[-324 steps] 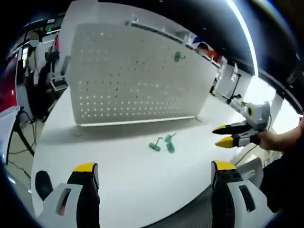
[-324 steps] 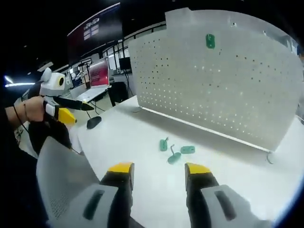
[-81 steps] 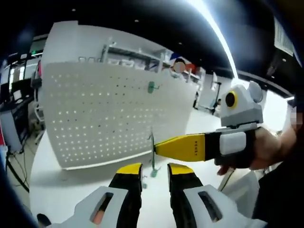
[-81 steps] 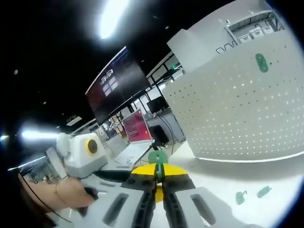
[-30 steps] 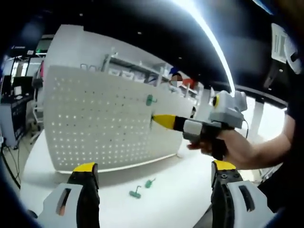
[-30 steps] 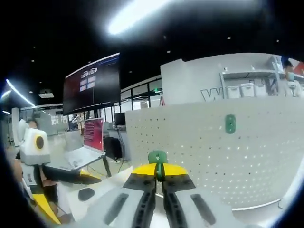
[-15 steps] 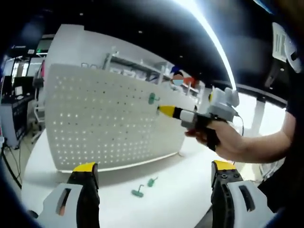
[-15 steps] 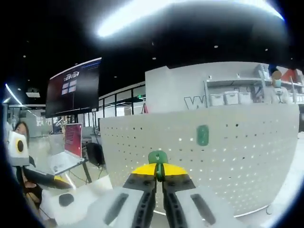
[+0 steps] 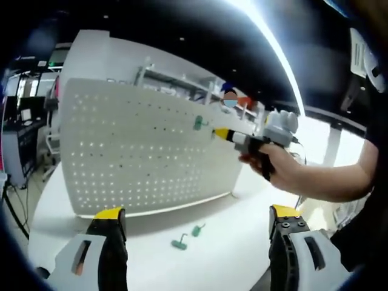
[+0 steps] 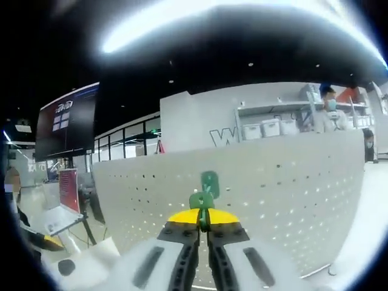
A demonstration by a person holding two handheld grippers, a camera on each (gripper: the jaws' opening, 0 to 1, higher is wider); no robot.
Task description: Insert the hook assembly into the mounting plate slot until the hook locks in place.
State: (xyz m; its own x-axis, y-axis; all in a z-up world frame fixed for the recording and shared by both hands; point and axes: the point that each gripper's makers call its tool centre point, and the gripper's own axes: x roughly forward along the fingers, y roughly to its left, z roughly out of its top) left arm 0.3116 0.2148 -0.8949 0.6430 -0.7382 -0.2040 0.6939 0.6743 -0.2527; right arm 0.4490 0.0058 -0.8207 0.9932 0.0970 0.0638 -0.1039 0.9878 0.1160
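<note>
Up at the pegboard (image 10: 291,182), my right gripper (image 10: 201,225) pinches a green hook (image 10: 200,200) just below the mounted plate (image 10: 210,180); left gripper (image 9: 197,221) hangs open. Next, I must line the hook up and press it in.

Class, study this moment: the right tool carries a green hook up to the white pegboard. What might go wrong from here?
1. The right tool pinches the small green hook piece by a thin edge; it may twist or slip on contact.
2. It sits just below the green plate already on the white perforated pegboard, so it could miss the slot.
3. The freestanding board might shift if pushed, and the left tool is open, not bracing it.
</note>
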